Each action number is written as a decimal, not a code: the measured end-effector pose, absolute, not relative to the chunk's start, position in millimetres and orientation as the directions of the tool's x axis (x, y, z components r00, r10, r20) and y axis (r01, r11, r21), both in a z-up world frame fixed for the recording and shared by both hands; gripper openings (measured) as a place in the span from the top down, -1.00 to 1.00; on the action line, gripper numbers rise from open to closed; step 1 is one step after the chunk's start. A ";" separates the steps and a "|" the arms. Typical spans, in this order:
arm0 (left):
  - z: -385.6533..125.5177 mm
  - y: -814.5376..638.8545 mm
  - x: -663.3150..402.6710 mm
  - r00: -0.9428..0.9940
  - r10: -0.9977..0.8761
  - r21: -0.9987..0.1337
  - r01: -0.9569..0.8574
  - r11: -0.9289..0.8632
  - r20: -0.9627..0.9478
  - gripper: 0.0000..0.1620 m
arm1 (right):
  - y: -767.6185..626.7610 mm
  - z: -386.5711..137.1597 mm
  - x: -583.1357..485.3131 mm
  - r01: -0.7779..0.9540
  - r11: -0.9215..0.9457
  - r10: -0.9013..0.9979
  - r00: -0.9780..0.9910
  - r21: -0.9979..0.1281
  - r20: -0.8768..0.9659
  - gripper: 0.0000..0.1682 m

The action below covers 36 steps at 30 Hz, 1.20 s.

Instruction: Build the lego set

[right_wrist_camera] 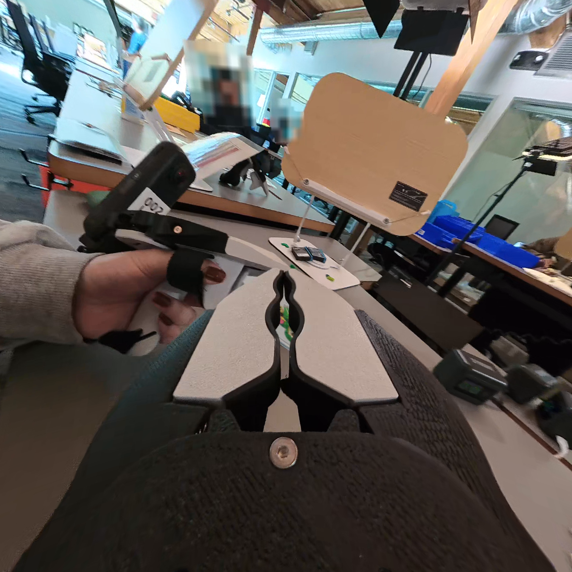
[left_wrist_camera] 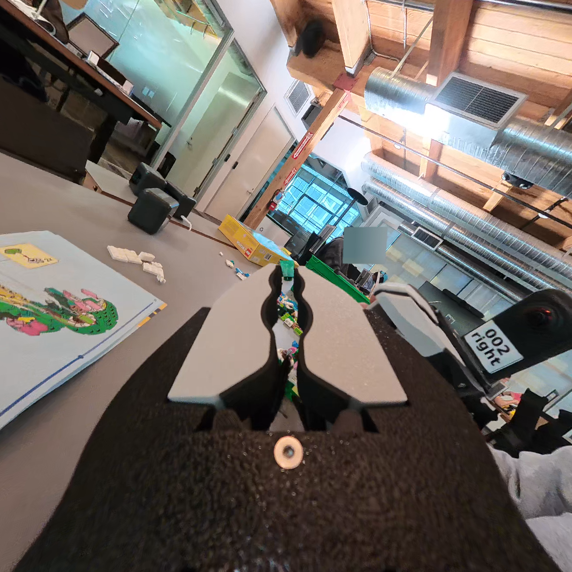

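The left claw [left_wrist_camera: 288, 272] is pinching a small green lego piece [left_wrist_camera: 286, 268] at its very tips, lifted off the grey worktop [left_wrist_camera: 93, 213] and held up against the room behind. The right claw [right_wrist_camera: 283, 276] is showing its fingers pressed together with nothing visible between them; in the left wrist view it is sitting just to the right of the left claw, its tip cut off behind the left claw's finger. The build is looking early to middling, as a judgement: the instruction booklet [left_wrist_camera: 62, 325] is lying open on the worktop, picturing a green and pink model, yet no assembled model of that kind is showing anywhere. What is showing is a short run of joined white pieces [left_wrist_camera: 136, 258] lying beyond the booklet, a few scattered small bits near the yellow set box [left_wrist_camera: 247, 241], and a heap of loose coloured pieces [left_wrist_camera: 289, 312] glimpsed only through the gap between the left claw's fingers — so most of the joining seems to be waiting. A good deal is being hidden: the claws' black bodies are filling the lower half of both views, covering whatever is lying directly beneath them, and the main assembly, if there is one, may be sitting there. The green piece's shape and studs are too small to make out, and whether it is one piece or two clipped together cannot be told. In the right wrist view the person's left hand [right_wrist_camera: 130, 294] is gripping the left tool's handle, and only a sliver of colour is showing between the right claw's fingers.
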State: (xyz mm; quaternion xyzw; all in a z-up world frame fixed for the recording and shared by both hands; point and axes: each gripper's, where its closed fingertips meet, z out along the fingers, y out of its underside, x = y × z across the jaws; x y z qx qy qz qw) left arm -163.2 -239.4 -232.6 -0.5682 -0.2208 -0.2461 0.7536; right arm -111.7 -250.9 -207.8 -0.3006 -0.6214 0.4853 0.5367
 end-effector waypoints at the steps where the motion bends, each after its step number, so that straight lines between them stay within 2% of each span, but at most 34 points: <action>1: -231.5 -241.8 -163.5 0.786 -0.114 -0.752 0.615 0.238 0.607 0.91 | -248.1 -207.6 -112.0 -0.136 0.367 0.893 -0.226 -0.920 0.390 1.00; 5: -219.4 -256.4 -158.7 0.826 -0.080 -0.787 0.557 0.265 0.557 0.91 | -245.9 -213.6 -113.4 -0.085 0.373 0.892 -0.242 -0.924 0.382 0.96; 8: -208.3 -287.2 -157.9 0.861 -0.001 -0.818 0.483 0.313 0.509 0.91 | -256.4 -226.1 -122.4 0.003 0.270 0.904 -0.346 -0.963 0.253 0.87; 12: -201.3 -366.1 -183.3 0.866 0.271 -0.867 0.295 0.402 0.420 0.92 | -290.2 -252.5 -146.8 0.209 0.087 0.878 -0.478 -0.974 -0.024 0.75; 15: -198.9 -438.2 -212.0 0.773 0.504 -0.881 0.145 0.451 0.385 0.92 | -336.7 -282.3 -169.3 0.380 0.090 0.818 -0.555 -0.920 -0.149 0.65; 18: -200.6 -491.8 -229.4 0.676 0.631 -0.882 0.061 0.467 0.381 0.91 | -387.2 -310.8 -189.0 0.447 0.233 0.772 -0.626 -0.864 -0.115 0.63; 22: -200.9 -523.5 -233.9 0.635 0.677 -0.880 0.010 0.475 0.372 0.91 | -436.2 -337.7 -213.6 0.458 0.390 0.731 -0.682 -0.799 -0.034 0.63; 30: -201.1 -531.9 -229.5 0.646 0.690 -0.894 -0.025 0.447 0.327 0.91 | -475.3 -356.2 -231.4 0.553 0.468 0.714 -0.697 -0.690 -0.074 0.56; 32: -201.2 -530.2 -228.7 0.651 0.689 -0.897 -0.028 0.440 0.318 0.91 | -475.3 -360.9 -237.4 0.560 0.489 0.727 -0.685 -0.669 -0.041 0.63; 35: -202.8 -527.6 -227.6 0.662 0.682 -0.900 -0.023 0.435 0.312 0.91 | -470.3 -361.2 -245.4 0.537 0.502 0.740 -0.672 -0.678 0.015 0.94; 36: -203.5 -526.5 -227.2 0.669 0.672 -0.898 -0.016 0.440 0.318 0.91 | -467.5 -358.1 -246.3 0.514 0.499 0.738 -0.674 -0.698 0.032 0.94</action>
